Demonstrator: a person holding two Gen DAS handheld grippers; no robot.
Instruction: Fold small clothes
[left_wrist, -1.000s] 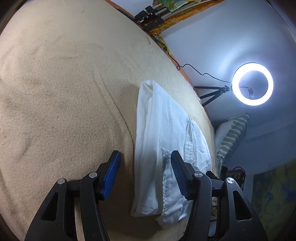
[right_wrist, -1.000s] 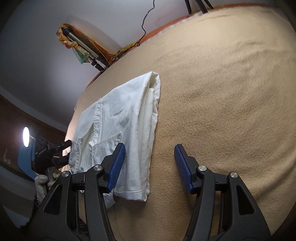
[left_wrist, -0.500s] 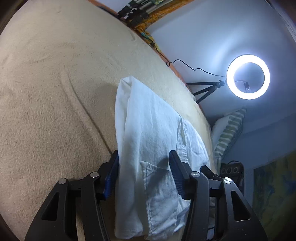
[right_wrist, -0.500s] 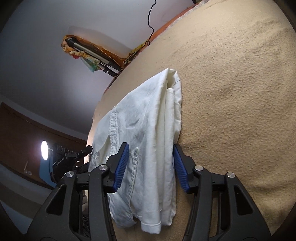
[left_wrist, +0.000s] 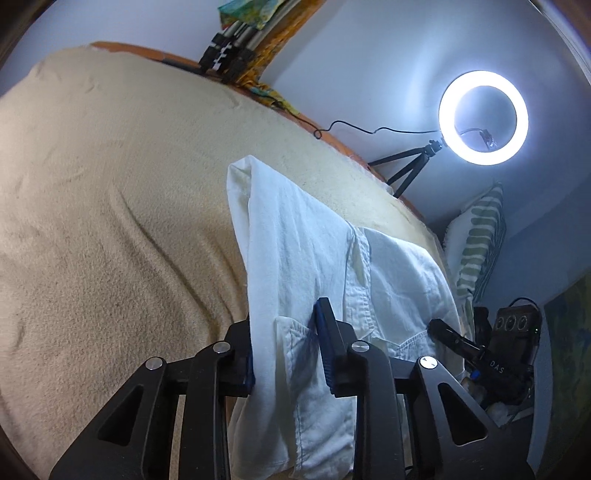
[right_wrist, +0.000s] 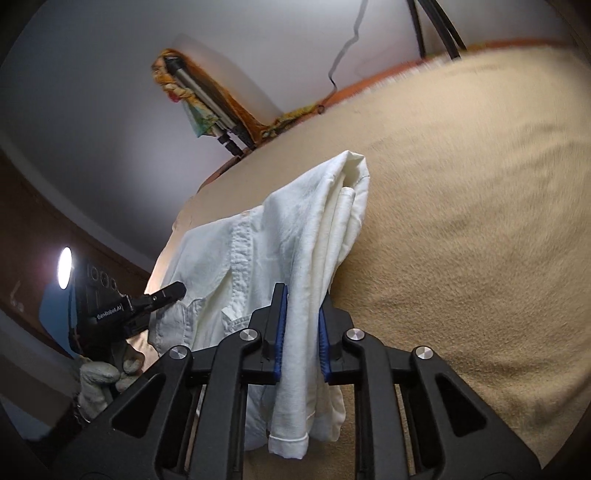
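A white button-up shirt lies folded lengthways on a beige blanket; its near end is raised off the bed. My left gripper has its jaws closing, and its blue pads pinch the near end by the chest pocket. In the right wrist view the same shirt hangs in bunched folds through my right gripper. That gripper's jaws are closing too, and both pads press on the cloth. The shirt's hem droops below both grippers.
A lit ring light on a small tripod stands beyond the bed's far edge, with a striped pillow below it. A folded tripod leans on the wall. A gloved hand holds the left gripper. Bare blanket spreads to the right.
Both grippers moved in from straddling the shirt's near end with wide jaws. The jaws have narrowed onto the cloth, and the near end has lifted off the blanket.
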